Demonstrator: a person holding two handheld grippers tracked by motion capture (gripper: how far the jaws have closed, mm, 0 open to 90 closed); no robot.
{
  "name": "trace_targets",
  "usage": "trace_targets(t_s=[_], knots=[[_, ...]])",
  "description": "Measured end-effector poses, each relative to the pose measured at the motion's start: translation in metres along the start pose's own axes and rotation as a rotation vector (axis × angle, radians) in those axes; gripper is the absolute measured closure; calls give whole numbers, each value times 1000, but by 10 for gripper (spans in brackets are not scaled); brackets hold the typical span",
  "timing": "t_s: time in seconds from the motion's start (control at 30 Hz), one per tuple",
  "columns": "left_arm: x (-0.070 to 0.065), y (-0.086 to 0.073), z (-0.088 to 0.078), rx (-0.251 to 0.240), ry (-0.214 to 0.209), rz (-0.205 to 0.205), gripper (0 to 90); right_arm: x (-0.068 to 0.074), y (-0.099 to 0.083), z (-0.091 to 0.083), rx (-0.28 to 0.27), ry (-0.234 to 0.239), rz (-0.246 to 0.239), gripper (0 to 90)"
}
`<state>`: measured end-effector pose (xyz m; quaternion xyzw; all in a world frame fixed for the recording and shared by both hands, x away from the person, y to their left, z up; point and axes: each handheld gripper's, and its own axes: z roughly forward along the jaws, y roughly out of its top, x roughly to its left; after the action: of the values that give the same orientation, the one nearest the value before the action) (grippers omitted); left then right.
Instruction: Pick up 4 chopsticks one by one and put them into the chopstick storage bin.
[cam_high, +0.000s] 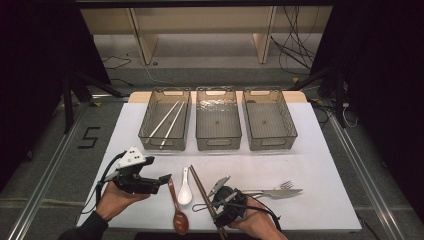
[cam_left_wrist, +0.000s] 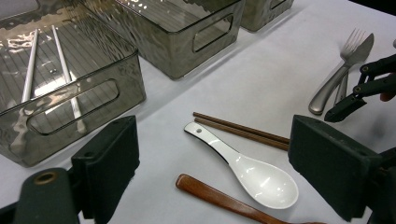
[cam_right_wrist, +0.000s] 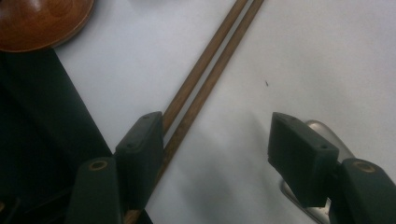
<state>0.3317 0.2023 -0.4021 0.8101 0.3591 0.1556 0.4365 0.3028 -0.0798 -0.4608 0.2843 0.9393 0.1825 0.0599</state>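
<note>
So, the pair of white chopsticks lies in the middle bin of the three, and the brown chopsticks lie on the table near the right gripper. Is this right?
Not quite. The white chopsticks lie in the left bin of the three, not the middle bin; the high view shows this. The rest holds: the brown chopsticks lie on the table near the right gripper.

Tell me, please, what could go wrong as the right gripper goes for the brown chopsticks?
The right gripper stands open with one jaw over the brown chopsticks rather than astride them, so closing may catch one stick or push both aside. Its other jaw sits by a metal handle, which it could nudge. The wooden spoon lies close alongside.
</note>
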Motion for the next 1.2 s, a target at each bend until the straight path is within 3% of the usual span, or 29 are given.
trace_targets(t_s=[0.23,0.6,0.83,0.97,1.2], knots=[[0,0,1,4,1,6,159,-1,-1,1,26,-16,-18,465],[0,-2,3,14,-2,14,160,-5,-2,-1,69,26,-40,610],[0,-2,3,20,-2,19,160,-7,-3,-2,87,29,-59,729],[0,-2,3,21,-1,19,160,-8,-3,-3,103,27,-48,763],[-1,-3,4,30,-5,29,160,-8,-3,-5,105,21,14,805]])
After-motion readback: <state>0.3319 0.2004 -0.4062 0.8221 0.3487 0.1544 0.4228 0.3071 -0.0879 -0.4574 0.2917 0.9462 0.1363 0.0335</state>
